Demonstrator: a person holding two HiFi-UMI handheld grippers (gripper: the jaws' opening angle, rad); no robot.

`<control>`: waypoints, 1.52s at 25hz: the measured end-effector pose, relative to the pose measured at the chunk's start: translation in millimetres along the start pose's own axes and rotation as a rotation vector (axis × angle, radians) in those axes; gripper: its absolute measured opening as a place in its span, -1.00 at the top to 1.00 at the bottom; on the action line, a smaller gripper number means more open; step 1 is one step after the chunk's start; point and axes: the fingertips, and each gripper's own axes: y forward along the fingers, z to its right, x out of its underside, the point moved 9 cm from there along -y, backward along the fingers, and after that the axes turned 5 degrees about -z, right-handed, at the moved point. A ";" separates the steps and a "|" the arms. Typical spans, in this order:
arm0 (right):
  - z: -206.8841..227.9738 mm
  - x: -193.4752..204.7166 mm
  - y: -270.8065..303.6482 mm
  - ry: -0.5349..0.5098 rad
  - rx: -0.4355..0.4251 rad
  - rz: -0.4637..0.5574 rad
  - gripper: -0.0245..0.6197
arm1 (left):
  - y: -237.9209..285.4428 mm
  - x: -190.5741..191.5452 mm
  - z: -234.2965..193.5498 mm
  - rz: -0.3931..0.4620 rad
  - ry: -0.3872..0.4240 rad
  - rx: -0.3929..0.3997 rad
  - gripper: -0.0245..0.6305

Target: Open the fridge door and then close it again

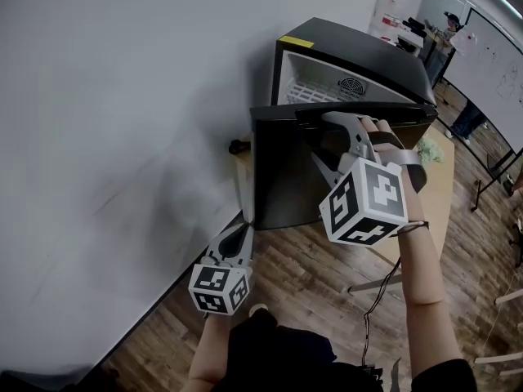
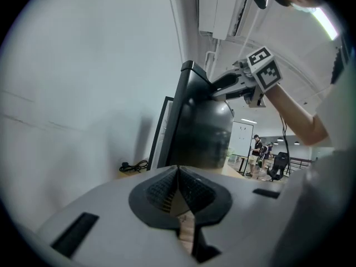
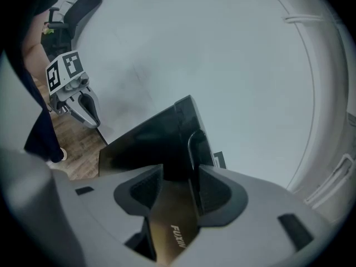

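A small black fridge (image 1: 351,43) stands on a wooden table, its door (image 1: 282,170) swung partly open so the white inside (image 1: 327,88) shows. My right gripper (image 1: 320,122) reaches over the door's top edge. In the right gripper view its jaws (image 3: 181,188) stand wide. The door's edge and its black handle (image 3: 196,146) lie between them, close to one pad, with a gap at the other. My left gripper (image 1: 242,231) hangs low by the wall, left of the door, shut with nothing in it (image 2: 177,174). It faces the door (image 2: 203,132) edge-on.
A white wall (image 1: 122,96) runs close along the left. The table (image 1: 441,194) extends right of the fridge with a green thing (image 1: 429,149) on it. A black cable (image 1: 238,146) lies behind the door. Wood floor (image 1: 302,284) below; desks and people far off.
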 end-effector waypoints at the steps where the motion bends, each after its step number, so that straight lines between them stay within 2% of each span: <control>1: -2.2 1.0 -6.2 -0.004 -0.003 0.004 0.40 | -5.0 1.1 5.6 -0.002 -0.002 -0.002 0.91; 6: -13.4 4.4 -38.6 -0.016 -0.013 0.015 0.38 | -30.7 7.7 30.0 -0.012 -0.011 -0.010 0.91; 10: -22.4 10.6 -61.1 -0.019 0.016 0.002 0.38 | -44.5 13.5 49.9 -0.018 -0.016 -0.007 0.91; 15: -31.9 18.6 -86.3 -0.025 0.044 -0.022 0.38 | -59.4 16.3 71.0 -0.024 -0.002 0.014 0.91; 27: -60.3 39.4 -125.1 -0.044 0.062 -0.064 0.36 | -88.0 34.8 86.3 -0.039 0.039 0.058 0.91; 33: -75.0 66.4 -170.8 -0.052 0.078 -0.068 0.36 | -111.4 50.8 130.1 -0.050 0.058 0.080 0.91; 38: -79.6 69.6 -171.4 -0.044 0.114 -0.094 0.36 | -107.1 57.5 130.6 -0.072 0.066 0.129 0.91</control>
